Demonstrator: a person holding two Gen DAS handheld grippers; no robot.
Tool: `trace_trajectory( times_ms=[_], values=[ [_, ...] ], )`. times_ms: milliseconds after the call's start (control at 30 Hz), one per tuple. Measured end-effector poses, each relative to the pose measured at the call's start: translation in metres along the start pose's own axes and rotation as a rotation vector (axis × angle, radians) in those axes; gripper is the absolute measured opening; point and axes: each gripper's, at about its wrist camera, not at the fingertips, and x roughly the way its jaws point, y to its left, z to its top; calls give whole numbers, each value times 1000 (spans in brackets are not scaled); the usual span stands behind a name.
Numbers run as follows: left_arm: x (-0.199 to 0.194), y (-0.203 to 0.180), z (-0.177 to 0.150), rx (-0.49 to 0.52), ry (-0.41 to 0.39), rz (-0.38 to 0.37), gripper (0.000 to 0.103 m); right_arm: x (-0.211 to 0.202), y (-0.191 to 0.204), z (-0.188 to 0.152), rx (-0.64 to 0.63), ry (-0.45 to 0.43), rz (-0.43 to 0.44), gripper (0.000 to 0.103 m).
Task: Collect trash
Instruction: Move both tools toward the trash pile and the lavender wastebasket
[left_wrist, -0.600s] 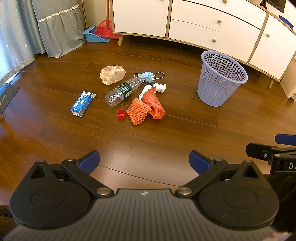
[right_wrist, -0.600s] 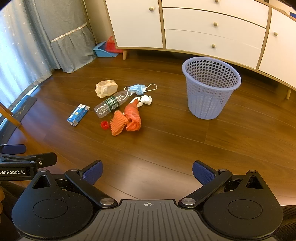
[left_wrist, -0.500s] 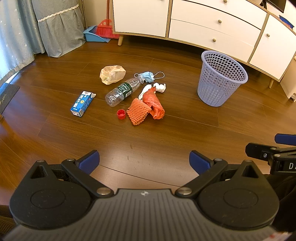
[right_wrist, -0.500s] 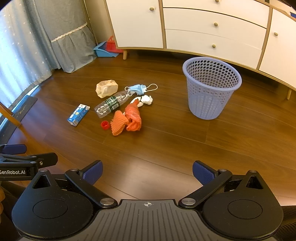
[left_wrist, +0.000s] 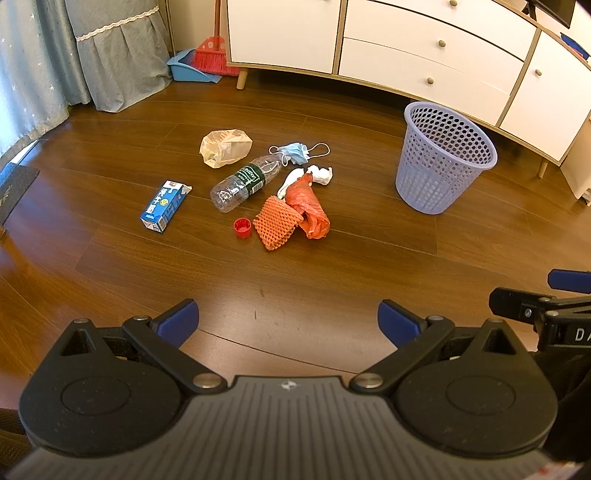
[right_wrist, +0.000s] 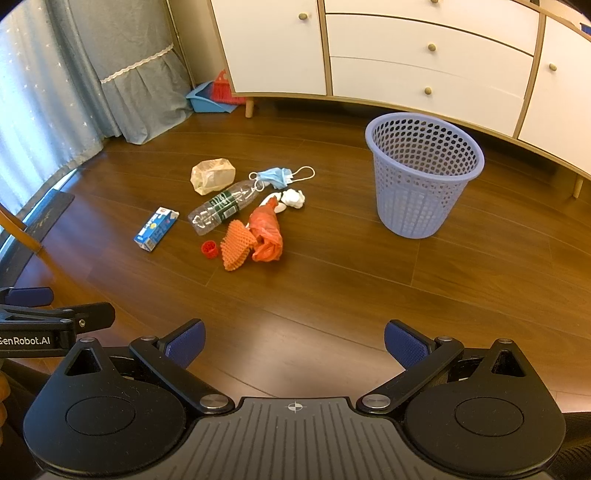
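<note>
litter cluster on floor, basket (left_wrist: 443, 162) at its 3 o'clock, well apart. bottle (left_wrist: 245, 182): light, slippery, crushable; take at waist. mesh sleeve (left_wrist: 277, 223), red bag (left_wrist: 310, 208): soft, pinch anywhere. left claw (left_wrist: 288, 325) and right claw (right_wrist: 293, 343) spread, empty.

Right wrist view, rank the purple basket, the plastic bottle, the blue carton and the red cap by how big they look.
1. Purple basket
2. Plastic bottle
3. Blue carton
4. Red cap

All sit at a similar distance, so the order seems reliable.
</note>
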Motion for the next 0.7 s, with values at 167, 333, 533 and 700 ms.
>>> trace_trajectory(
  times_ms=[167,333,533,700],
  values=[
    [5,1,1,1,-4,-2,102,6,-2,7,-1,-2,-2,101],
    [4,0,5,-4,-11,-5,102,9,-3,10,0,-8,2,101],
    [4,-1,11,-6,-13,-6,102,12,-5,14,-3,-9,6,101],
    [4,0,18,-9,-12,-11,102,12,-5,17,0,-15,4,101]
  ],
)
